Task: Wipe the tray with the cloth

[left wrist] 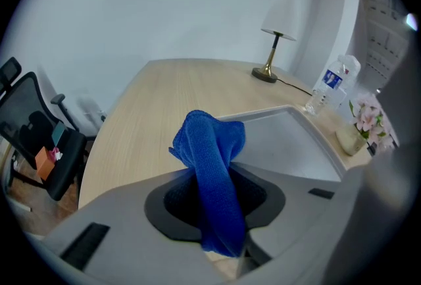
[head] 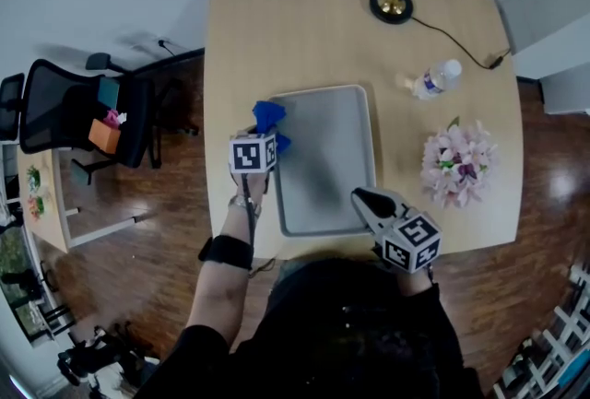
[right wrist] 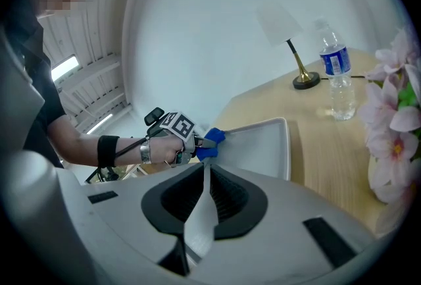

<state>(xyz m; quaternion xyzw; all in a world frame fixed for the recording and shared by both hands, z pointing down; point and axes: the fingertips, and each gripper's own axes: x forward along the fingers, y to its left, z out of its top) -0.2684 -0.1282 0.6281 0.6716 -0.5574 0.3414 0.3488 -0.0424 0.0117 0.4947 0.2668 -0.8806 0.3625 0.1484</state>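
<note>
Left gripper (head: 265,134) pinches the blue cloth (head: 268,114) over the tray (head: 336,125), at its left rim; right gripper (head: 362,198) clamps the tray's near edge (steadying it). The bunched cloth could snag on that rim or pull loose.

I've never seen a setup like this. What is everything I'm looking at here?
table: one, light wood, under the other items
tray: one, grey, on the table in front of the person
cloth: one, blue, at the tray's far left corner
lamp: one, white shade and brass stem, far side of the table
cable: one, black, from the lamp to the table's right edge
water bottle: one, clear with blue label, right of the tray
flowers: one bunch, pink, right of the tray
office chair: one, black, left of the table
left gripper: grey, clamped on the cloth
right gripper: grey, clamped on the tray's near rim
</note>
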